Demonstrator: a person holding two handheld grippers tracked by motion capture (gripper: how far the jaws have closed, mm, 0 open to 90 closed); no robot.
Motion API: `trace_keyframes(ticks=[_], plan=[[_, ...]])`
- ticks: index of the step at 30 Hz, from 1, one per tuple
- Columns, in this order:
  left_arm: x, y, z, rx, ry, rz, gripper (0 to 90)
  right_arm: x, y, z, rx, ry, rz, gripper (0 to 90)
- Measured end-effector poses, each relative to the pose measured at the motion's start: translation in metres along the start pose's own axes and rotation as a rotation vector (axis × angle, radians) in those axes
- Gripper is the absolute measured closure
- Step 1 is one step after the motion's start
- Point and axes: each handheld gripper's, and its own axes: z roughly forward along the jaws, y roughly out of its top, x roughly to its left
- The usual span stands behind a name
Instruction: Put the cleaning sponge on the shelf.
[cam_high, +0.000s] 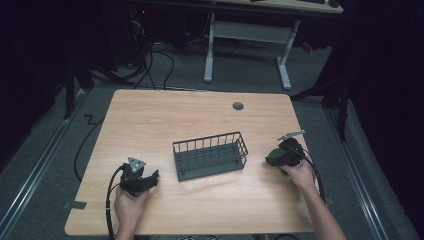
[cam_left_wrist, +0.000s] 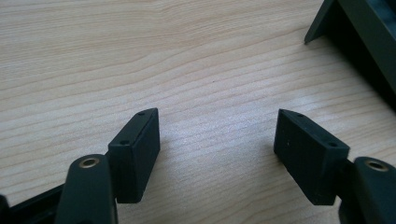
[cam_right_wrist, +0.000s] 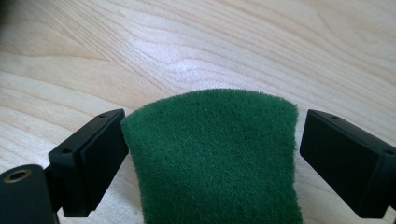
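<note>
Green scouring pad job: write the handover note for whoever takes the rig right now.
Right claw: open, jaws on either side of the green scouring pad, no clamp visible.
Left claw: open, empty, over bare table.
Pad lies on the table right of the wire basket, under the right claw.
Done: nothing in the basket.
Left: probably close on the pad and move it.

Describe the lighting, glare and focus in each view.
High view: the wooden table is evenly lit, the room around it dark, the image soft. Left gripper view: a pale sheen on the wood between the left tool, the basket corner blurred. Right gripper view: a bright glare patch above the green pad, whose fibres look sharp.
</note>
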Motion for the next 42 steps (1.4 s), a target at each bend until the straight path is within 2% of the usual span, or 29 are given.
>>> trace_keyframes(ticks=[3,6,18,32,42], plan=[[0.000,0.000,0.000,0.000,0.000,0.000,31.9,-0.001,-0.001,0.003,0.012,0.015,0.004,9.4],[0.000,0.000,0.000,0.000,0.000,0.000,31.9,-0.001,-0.001,0.003,0.010,0.030,0.006,14.7],[0.000,0.000,0.000,0.000,-0.001,0.000,31.8,-0.003,-0.003,-0.002,0.011,0.044,0.001,17.1],[0.000,0.000,0.000,-0.002,-0.004,0.000,31.7,0.001,-0.004,-0.025,-0.039,0.085,0.000,19.3],[0.000,0.000,0.000,-0.001,-0.004,0.000,31.8,0.011,-0.003,-0.044,-0.086,0.105,-0.013,19.4]])
